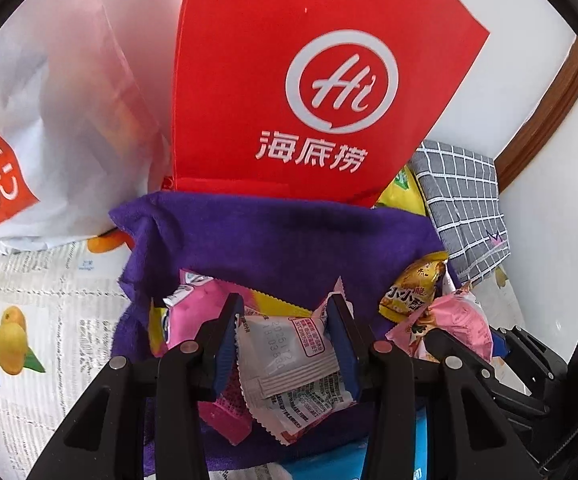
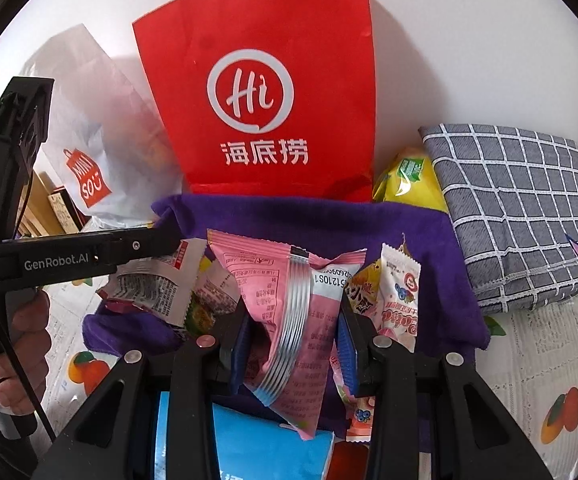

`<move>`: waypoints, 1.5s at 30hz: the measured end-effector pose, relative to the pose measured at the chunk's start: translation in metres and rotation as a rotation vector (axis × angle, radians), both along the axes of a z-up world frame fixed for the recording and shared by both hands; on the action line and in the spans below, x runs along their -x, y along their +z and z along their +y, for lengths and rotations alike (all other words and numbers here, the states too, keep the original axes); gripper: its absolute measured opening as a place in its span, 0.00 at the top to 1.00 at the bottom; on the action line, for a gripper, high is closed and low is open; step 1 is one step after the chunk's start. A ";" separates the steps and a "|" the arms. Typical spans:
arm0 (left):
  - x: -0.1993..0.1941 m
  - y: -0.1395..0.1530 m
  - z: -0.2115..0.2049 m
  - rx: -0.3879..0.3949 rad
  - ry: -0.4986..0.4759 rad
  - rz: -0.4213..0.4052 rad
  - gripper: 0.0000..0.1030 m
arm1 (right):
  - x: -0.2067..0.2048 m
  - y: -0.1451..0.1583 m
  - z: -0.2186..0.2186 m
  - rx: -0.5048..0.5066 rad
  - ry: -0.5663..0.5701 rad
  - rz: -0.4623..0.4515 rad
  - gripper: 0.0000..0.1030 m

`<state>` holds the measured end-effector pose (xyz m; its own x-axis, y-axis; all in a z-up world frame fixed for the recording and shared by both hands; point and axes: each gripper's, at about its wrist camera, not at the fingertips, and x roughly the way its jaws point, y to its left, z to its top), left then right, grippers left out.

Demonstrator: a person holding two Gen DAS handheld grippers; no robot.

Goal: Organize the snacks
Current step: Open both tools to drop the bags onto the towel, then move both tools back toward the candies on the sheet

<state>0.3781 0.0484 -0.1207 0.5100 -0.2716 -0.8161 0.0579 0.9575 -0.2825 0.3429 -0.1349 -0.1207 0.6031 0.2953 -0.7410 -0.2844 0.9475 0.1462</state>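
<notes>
A person holds a gripper in each hand over a table covered with a fruit-print cloth (image 2: 549, 344). The left gripper (image 1: 289, 332) pinches a white and pink snack packet (image 1: 289, 364) between its blue pads, and the right gripper (image 2: 295, 344) pinches a larger pink packet (image 2: 289, 320) with a silver crimped seam, which hangs down crumpled between the jaws. Both packets are held just above a purple cloth (image 1: 289, 240) spread near the middle of the table, where more small snacks (image 1: 413, 288) lie in a loose heap. Behind the purple cloth, toward the far edge of the table, a red paper bag (image 2: 257, 80) stands upright against the wall, with a white plastic bag (image 2: 89, 140) to its left and a yellow packet (image 2: 409, 176) and a folded grey checked cloth (image 2: 521, 216) to its right. A blue box (image 2: 265, 444) lies at the near edge, partly under the grippers. Where the packets are meant to go cannot be told. To do this step well, I judge each hand should keep its pinch firm near the packet's middle, carry the two packets apart so they do not tangle, and let go only once each rests flat with its like.
</notes>
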 end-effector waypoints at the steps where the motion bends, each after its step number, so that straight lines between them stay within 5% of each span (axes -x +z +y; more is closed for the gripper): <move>1: 0.000 -0.001 -0.001 0.001 -0.002 0.000 0.59 | -0.001 -0.001 0.000 -0.002 0.001 0.006 0.64; 13: 0.000 0.001 -0.004 -0.002 -0.032 -0.018 0.55 | -0.003 -0.003 0.001 -0.008 0.009 0.005 0.60; 17: 0.004 0.012 -0.003 -0.010 -0.026 -0.056 0.35 | 0.002 0.006 0.000 0.006 -0.002 -0.029 0.46; 22: 0.019 0.031 0.003 -0.015 -0.007 -0.091 0.29 | 0.018 0.025 0.000 0.017 -0.008 -0.084 0.31; 34: 0.092 0.061 0.017 0.020 0.006 -0.105 0.28 | 0.091 0.067 -0.012 0.045 -0.059 -0.160 0.29; 45: 0.166 0.085 0.002 -0.073 0.014 -0.155 0.27 | 0.164 0.093 -0.017 0.036 -0.039 -0.157 0.29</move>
